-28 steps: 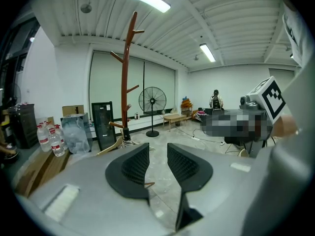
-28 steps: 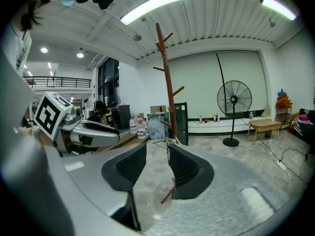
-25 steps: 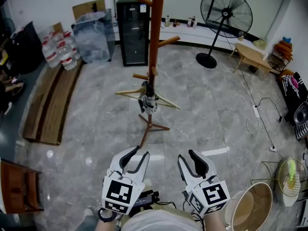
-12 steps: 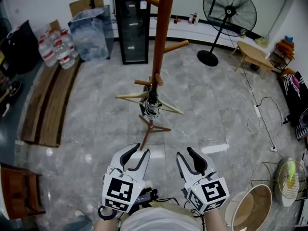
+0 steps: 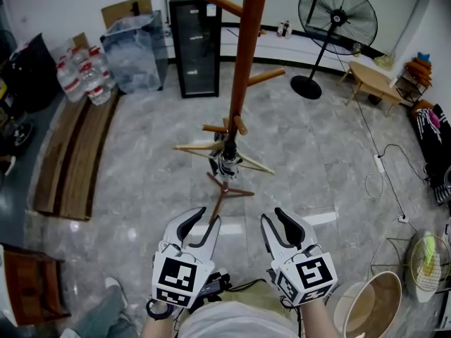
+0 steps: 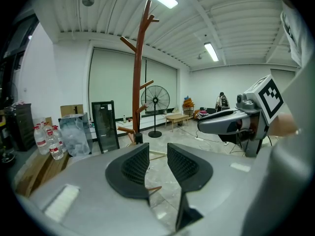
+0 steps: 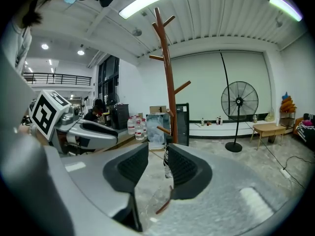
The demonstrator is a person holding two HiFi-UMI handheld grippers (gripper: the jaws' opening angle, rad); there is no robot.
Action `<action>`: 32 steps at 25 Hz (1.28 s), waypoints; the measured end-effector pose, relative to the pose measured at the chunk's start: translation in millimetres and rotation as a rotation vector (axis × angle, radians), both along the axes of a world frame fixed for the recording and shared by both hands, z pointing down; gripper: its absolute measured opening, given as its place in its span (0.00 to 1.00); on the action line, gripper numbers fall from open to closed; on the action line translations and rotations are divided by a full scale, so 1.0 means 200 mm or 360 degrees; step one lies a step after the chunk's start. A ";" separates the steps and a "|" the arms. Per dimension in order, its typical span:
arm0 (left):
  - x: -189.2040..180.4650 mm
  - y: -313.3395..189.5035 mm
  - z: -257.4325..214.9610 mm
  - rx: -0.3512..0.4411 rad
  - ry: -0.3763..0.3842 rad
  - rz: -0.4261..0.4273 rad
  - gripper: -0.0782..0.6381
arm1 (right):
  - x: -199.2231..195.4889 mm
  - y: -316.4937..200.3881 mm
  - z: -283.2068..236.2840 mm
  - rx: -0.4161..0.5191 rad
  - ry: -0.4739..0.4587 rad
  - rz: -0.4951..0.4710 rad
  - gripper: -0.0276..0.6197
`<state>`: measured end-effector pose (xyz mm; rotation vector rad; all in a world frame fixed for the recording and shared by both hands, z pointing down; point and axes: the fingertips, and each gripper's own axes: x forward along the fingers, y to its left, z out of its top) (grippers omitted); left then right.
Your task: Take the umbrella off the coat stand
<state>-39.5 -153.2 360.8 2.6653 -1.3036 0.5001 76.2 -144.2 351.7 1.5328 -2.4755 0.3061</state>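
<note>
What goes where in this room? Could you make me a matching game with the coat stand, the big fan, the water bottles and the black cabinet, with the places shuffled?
Things:
1. coat stand
2. fan
3. water bottles
4. black cabinet

Places:
A. far left, by the wooden planks
B. back right, next to the low wooden table
C. centre of the room, with the umbrella hanging low on it
D. at the back, behind the coat stand

Pairs: 1-C, 2-B, 3-A, 4-D
</note>
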 end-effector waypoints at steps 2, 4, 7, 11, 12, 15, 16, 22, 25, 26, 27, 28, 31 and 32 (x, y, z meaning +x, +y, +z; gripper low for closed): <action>-0.01 -0.01 0.00 -0.0001 -0.0001 0.0006 0.27 | -0.02 -0.01 0.00 -0.0003 0.0013 0.0004 0.23; -0.01 -0.02 0.00 -0.0003 -0.0001 0.0009 0.27 | -0.03 -0.02 0.01 -0.0005 0.0024 0.0005 0.23; -0.01 -0.04 0.01 -0.0004 -0.0002 0.0008 0.27 | -0.02 -0.03 0.02 -0.0009 0.0026 0.0007 0.23; -0.01 -0.07 0.00 -0.0004 0.0005 -0.0016 0.27 | -0.02 -0.08 0.02 -0.0016 0.0015 0.0004 0.23; -0.02 -0.09 0.00 -0.0005 0.0008 -0.0026 0.27 | -0.02 -0.10 0.02 -0.0013 0.0014 -0.0001 0.23; -0.02 -0.14 0.01 -0.0005 0.0015 -0.0046 0.27 | -0.01 -0.16 0.00 0.0023 0.0011 -0.0006 0.23; -0.02 -0.15 0.01 -0.0004 0.0017 -0.0053 0.28 | -0.01 -0.18 0.00 0.0031 0.0017 -0.0012 0.23; 0.00 -0.27 0.00 -0.0001 0.0016 -0.0102 0.28 | -0.02 -0.33 -0.01 0.0029 0.0012 -0.0094 0.23; 0.01 -0.33 0.00 0.0000 0.0018 -0.0122 0.29 | -0.02 -0.40 -0.01 0.0023 0.0019 -0.0138 0.23; 0.01 -0.35 0.00 -0.0002 0.0017 -0.0130 0.29 | -0.03 -0.42 0.00 0.0020 0.0022 -0.0153 0.23; 0.02 -0.37 0.00 -0.0007 0.0016 -0.0139 0.29 | -0.03 -0.45 0.00 0.0020 0.0023 -0.0168 0.23; 0.02 -0.39 0.00 -0.0012 0.0015 -0.0147 0.29 | -0.03 -0.47 0.00 0.0022 0.0022 -0.0183 0.23; 0.04 -0.44 0.00 -0.0016 0.0016 -0.0166 0.29 | -0.04 -0.55 0.00 0.0039 0.0022 -0.0226 0.23; 0.04 -0.46 0.00 -0.0015 0.0018 -0.0173 0.29 | -0.05 -0.57 0.00 0.0042 0.0025 -0.0237 0.23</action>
